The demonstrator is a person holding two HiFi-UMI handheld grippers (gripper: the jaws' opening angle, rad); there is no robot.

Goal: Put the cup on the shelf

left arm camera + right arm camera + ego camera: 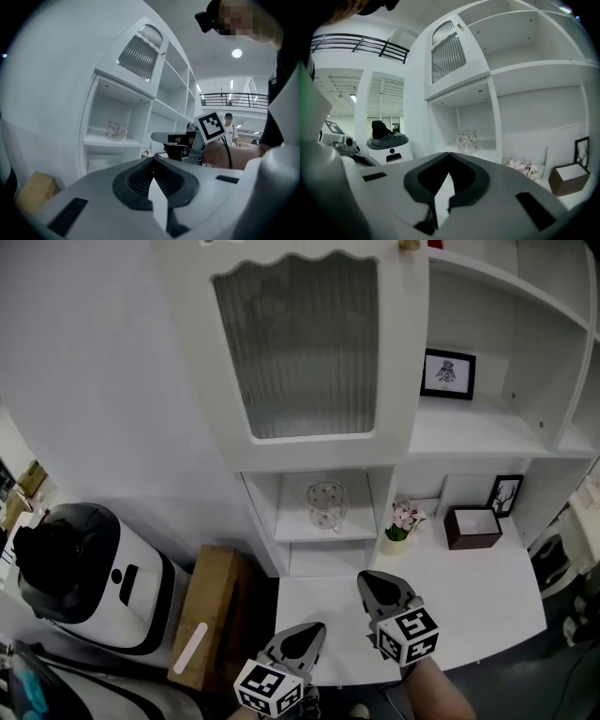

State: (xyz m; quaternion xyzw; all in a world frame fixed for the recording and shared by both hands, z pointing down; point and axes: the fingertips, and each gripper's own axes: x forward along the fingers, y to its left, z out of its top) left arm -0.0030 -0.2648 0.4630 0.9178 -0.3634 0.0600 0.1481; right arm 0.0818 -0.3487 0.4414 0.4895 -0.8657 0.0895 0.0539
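A clear glass cup [326, 504] with small dots stands upright on the middle shelf [356, 530] of a narrow white compartment; it also shows as the cup [116, 130] and the cup [467, 140] in the gripper views. Both grippers hover low over the white counter [469, 596], well in front of the cup and apart from it. My left gripper [315, 627] [152, 160] is shut with nothing in it. My right gripper [365, 578] [449, 155] is also shut and holds nothing. The right gripper [164, 137] shows ahead in the left gripper view.
A small pot of pink flowers [402, 520], a brown open box [473, 526] and a framed picture [505, 494] stand on the counter at right. Another frame [447, 373] is on the upper shelf. A ribbed-glass cabinet door [300, 343] hangs above. A cardboard box [211, 615] and white machine [84, 573] are at left.
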